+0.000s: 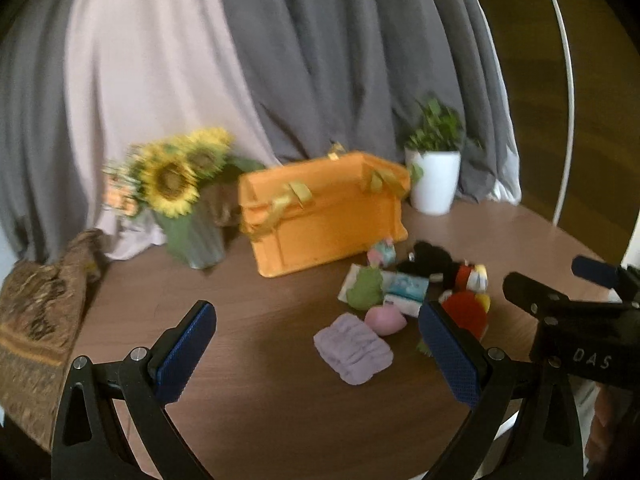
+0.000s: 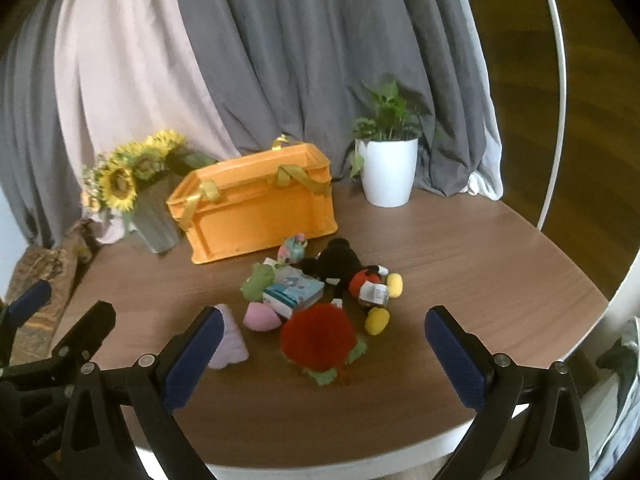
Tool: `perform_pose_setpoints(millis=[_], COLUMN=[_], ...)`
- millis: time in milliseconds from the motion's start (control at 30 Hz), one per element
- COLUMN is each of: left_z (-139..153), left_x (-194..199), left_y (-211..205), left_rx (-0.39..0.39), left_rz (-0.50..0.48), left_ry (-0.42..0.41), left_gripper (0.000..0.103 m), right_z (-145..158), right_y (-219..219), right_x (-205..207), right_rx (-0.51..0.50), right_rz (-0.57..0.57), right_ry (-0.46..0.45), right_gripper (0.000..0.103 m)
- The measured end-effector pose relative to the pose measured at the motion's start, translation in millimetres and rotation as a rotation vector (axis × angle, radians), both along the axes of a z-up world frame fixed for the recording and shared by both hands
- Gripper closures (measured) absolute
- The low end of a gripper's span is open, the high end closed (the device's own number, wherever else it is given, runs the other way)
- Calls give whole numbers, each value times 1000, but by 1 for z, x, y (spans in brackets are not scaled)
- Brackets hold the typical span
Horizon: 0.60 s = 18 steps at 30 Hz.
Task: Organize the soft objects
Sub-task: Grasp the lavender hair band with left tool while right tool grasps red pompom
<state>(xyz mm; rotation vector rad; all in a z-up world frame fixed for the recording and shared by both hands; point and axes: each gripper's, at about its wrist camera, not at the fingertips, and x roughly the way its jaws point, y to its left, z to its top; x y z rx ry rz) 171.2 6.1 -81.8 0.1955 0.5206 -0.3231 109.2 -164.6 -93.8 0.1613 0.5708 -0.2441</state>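
Note:
An orange fabric bin stands at the back of the round wooden table; it also shows in the left wrist view. In front of it lies a pile of soft things: a black mouse plush, a red fuzzy ball, a pink heart, a lilac cloth, a green plush and tissue packs. My left gripper is open above the lilac cloth. My right gripper is open above the red ball. Both are empty.
A vase of sunflowers stands left of the bin and a white potted plant to its right. A patterned cushion lies at the table's left edge. Grey and pale curtains hang behind.

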Motion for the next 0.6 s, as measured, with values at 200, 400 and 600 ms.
perform_pose_setpoints(millis=[200, 400, 600], left_z=[-38, -68, -93], left_x=[39, 61, 81], left_y=[1, -7, -16], left_rx=[22, 66, 74], left_rz=[-141, -281, -371], left_ry=[87, 122, 170], left_gripper=[1, 6, 11], right_z=[-32, -60, -84], right_y=[9, 12, 8], right_x=[36, 54, 71], right_rx=[6, 9, 19], right_rz=[-73, -146, -183], right_ry=[65, 101, 125], right_gripper=[1, 4, 7])
